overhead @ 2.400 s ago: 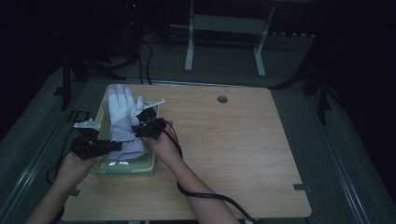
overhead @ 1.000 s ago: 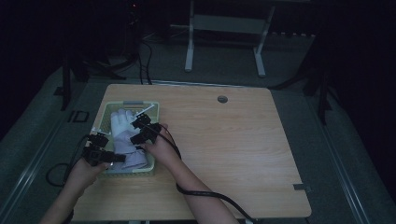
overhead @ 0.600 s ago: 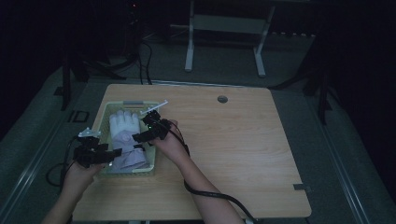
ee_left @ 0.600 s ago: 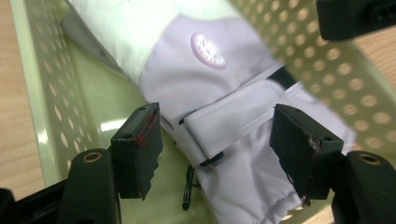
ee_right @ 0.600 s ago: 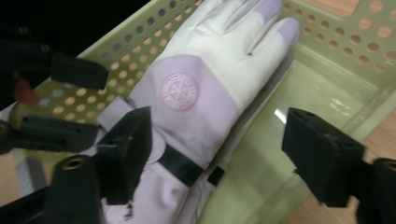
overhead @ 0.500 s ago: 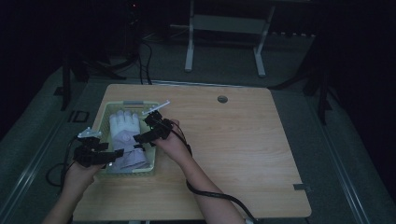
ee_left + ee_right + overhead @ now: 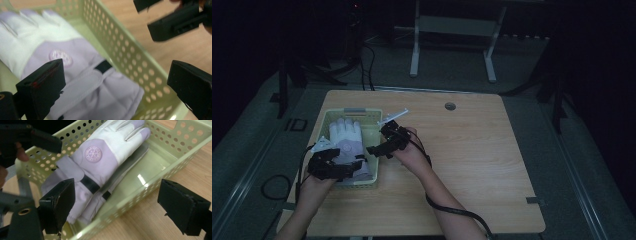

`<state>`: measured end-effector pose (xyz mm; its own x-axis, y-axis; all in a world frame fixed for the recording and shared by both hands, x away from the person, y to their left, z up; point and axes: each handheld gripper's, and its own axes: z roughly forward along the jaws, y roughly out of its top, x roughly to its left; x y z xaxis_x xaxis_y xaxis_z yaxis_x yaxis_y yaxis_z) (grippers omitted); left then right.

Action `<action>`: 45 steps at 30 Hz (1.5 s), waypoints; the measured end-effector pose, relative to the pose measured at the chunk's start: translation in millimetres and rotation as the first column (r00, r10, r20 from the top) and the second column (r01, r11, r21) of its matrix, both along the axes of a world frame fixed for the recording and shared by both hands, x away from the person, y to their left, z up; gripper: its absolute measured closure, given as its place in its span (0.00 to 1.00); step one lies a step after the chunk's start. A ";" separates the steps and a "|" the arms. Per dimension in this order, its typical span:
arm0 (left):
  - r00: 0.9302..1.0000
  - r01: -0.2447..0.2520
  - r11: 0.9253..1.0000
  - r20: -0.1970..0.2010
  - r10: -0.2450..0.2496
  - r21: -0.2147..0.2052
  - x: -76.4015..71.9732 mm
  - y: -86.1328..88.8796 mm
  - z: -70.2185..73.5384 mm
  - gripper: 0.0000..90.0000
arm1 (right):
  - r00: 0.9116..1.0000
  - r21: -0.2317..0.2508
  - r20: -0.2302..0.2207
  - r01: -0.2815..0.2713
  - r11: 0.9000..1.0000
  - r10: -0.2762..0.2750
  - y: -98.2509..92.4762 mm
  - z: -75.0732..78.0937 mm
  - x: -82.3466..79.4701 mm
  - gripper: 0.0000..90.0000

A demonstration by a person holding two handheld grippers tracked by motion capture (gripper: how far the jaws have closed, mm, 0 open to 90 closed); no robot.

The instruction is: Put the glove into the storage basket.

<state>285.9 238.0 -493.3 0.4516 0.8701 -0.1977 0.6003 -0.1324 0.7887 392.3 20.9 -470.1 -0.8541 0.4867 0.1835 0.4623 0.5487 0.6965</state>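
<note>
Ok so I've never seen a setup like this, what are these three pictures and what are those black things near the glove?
A person sits at a wooden table, holding a hand-operated two-jaw gripper in each hand. The high view looks down from above: left gripper, right gripper. The other two pictures come from small cameras riding on each gripper, so the black blocks at their lower edges are that gripper's own jaws. On the table stands a pale green perforated basket with a white and lilac glove lying inside. Both grippers are open and hold nothing.
</note>
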 end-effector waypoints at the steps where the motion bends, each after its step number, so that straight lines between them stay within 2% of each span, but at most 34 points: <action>1: 1.000 -0.011 1.000 0.004 0.011 0.007 -0.1 -2.3 0.5 0.02 | 1.000 0.002 0.000 -0.004 1.000 0.004 -2.5 0.0 -0.1 0.16; 5: 1.000 -0.008 0.999 0.006 0.008 -0.043 -0.5 -8.3 2.3 0.02 | 1.000 0.002 0.009 -0.001 1.000 0.001 -12.7 -1.5 -1.2 0.16; 8: 1.000 0.017 0.999 0.005 -0.017 -0.047 -1.3 -16.6 3.8 0.02 | 1.000 0.000 0.026 0.000 1.000 0.000 -21.1 -3.7 -2.2 0.16; 12: 0.998 0.060 0.998 -0.002 -0.060 -0.032 -2.5 -30.9 5.8 0.02 | 0.999 -0.005 0.048 0.008 1.000 -0.008 -33.0 -5.5 -3.5 0.15; 17: 0.995 0.105 0.993 0.006 -0.104 -0.059 -5.8 -48.5 7.2 0.02 | 0.998 -0.016 0.053 0.017 1.000 -0.016 -47.5 -4.7 -5.4 0.15; 22: 0.991 0.135 0.989 -0.006 -0.135 -0.056 -8.1 -62.3 4.8 0.02 | 0.997 -0.022 0.074 0.019 1.000 -0.017 -61.4 -4.6 -6.9 0.15; 25: 0.987 0.161 0.985 -0.004 -0.161 -0.054 -8.9 -71.5 4.1 0.02 | 0.997 -0.016 0.073 0.026 1.000 -0.025 -70.3 -7.0 -7.0 0.15; 26: 0.984 0.179 0.983 0.008 -0.178 -0.037 -9.7 -77.5 3.8 0.02 | 0.997 -0.014 0.075 0.026 1.000 -0.025 -73.2 -8.1 -7.2 0.15; 28: 0.983 0.186 0.982 0.011 -0.186 -0.025 -10.1 -81.2 3.4 0.02 | 0.996 -0.014 0.082 0.023 1.000 -0.022 -81.8 -11.9 -7.6 0.15; 30: 0.978 0.209 0.977 0.012 -0.209 -0.028 -10.9 -88.6 2.3 0.02 | 0.996 -0.014 0.081 0.024 1.000 -0.023 -84.9 -13.3 -7.5 0.15; 33: 0.972 0.235 0.972 0.015 -0.235 -0.007 -12.2 -99.7 1.2 0.02 | 0.996 -0.011 0.085 0.024 1.000 -0.022 -94.5 -17.2 -8.7 0.15; 37: 0.966 0.259 0.966 0.026 -0.259 -0.004 -14.4 -113.1 -1.4 0.02 | 0.996 -0.006 0.083 0.027 1.000 -0.026 -107.5 -22.8 -11.4 0.15; 38: 0.966 0.256 0.967 0.031 -0.256 0.000 -15.1 -116.4 -2.4 0.02 | 0.997 -0.007 0.077 0.030 1.000 -0.029 -110.8 -24.4 -11.9 0.15; 40: 0.960 0.277 0.961 0.032 -0.277 -0.007 -16.0 -122.7 -4.6 0.02 | 0.997 -0.008 0.077 0.033 0.999 -0.032 -118.9 -28.6 -13.3 0.15; 45: 0.951 0.308 0.951 0.026 -0.308 -0.019 -17.7 -136.3 -9.6 0.02 | 0.997 -0.002 0.076 0.033 0.999 -0.033 -133.0 -36.3 -16.2 0.15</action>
